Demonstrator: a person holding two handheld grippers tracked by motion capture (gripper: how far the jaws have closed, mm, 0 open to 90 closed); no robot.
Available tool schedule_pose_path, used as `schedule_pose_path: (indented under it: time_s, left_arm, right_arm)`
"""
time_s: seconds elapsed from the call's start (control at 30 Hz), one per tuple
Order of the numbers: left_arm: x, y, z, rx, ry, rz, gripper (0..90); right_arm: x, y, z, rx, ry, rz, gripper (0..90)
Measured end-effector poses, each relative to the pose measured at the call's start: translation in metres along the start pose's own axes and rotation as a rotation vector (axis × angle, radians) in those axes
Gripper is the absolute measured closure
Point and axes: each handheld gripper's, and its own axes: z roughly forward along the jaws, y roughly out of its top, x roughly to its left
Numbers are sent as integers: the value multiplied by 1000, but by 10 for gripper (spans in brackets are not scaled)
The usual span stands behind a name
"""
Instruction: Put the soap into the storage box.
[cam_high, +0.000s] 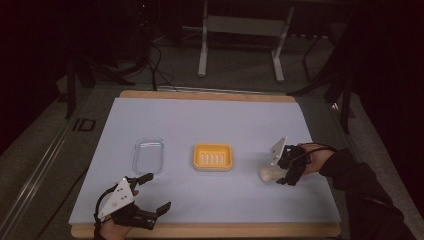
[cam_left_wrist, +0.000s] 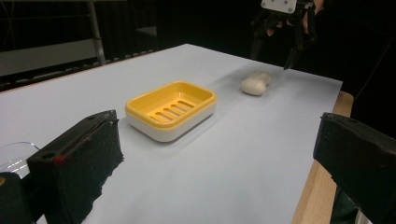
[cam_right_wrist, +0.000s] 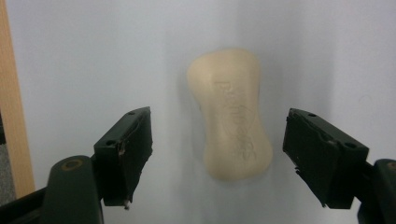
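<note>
A cream bar of soap (cam_high: 270, 174) (cam_right_wrist: 231, 114) lies flat on the white mat, to the right of a yellow soap dish (cam_high: 213, 156) (cam_left_wrist: 170, 108) with a slotted bottom. My right gripper (cam_high: 286, 172) (cam_right_wrist: 219, 154) hangs over the soap, pointing down. Its jaws stand open on either side of the bar's near half, with a gap on both sides. My left gripper (cam_high: 156, 191) (cam_left_wrist: 217, 154) rests open near the mat's front left, with nothing between its jaws. From there the soap (cam_left_wrist: 256, 84) sits beyond the dish, under the right gripper (cam_left_wrist: 289, 51).
A clear plastic tray (cam_high: 149, 155) (cam_left_wrist: 11, 156) lies left of the yellow dish. The white mat (cam_high: 210, 120) covers a wooden board whose edge (cam_high: 200, 231) runs along the front. Dark floor and a metal frame (cam_high: 240, 30) lie beyond the table.
</note>
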Motion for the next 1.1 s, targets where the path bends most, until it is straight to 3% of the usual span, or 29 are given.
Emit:
schedule_pose_path:
  time_s: [0.2,0.43,0.9,0.97,1.1]
  left_arm:
    - [0,0,0,-2,0,-3,11]
    - [1,0,1,6,5,-1,12]
    - [1,-1,2,7,14,-1,12]
    - [1,-1,2,7,13,-3,11]
    - [1,-1,2,10,13,-2,12]
  right_arm:
    - [-7,-4,10,-48,26,15,256]
    - [-10,-5,24,4,25,4,260]
    - [-17,-9,41,-9,53,9,360]
    - [-15,-8,42,-8,45,-15,382]
    - [-16,-7,42,12,53,-19,392]
